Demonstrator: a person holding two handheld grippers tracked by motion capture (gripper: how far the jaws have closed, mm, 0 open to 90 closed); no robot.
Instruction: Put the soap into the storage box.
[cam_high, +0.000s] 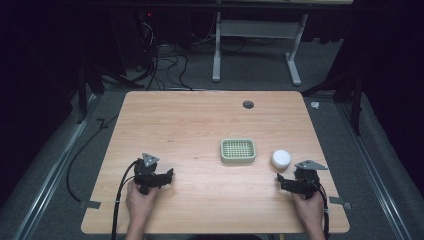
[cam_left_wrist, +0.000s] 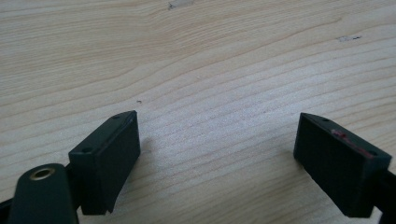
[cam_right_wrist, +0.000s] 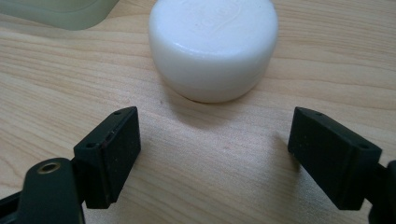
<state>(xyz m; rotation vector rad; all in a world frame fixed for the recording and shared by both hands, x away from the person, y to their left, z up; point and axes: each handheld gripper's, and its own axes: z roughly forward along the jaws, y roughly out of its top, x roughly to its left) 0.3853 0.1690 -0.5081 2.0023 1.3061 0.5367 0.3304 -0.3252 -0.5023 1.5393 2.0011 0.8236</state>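
A person sits at a wooden table (cam_high: 200, 125), forearms entering from the near edge, one two-jaw gripper in each hand. The left gripper (cam_high: 165, 176) rests low on the near left of the table, its jaws spread wide over bare wood, holding nothing. The right gripper (cam_high: 281, 181) sits at the near right, jaws also spread wide and empty.

Just beyond the right gripper lies a round white bar of soap (cam_high: 280, 158), flat on the wood and not touching the jaws. In the right gripper view the white bar of soap (cam_right_wrist: 214, 44) sits centred ahead of the gap. Just left of it, slightly farther, stands a pale green slatted soap dish (cam_high: 238, 150).

Likely risks: the soap looks smooth with rounded edges, so jaws closing high or off-centre could squeeze it out sideways. Pushing forward before closing could slide it against the dish or toward the table's right edge.
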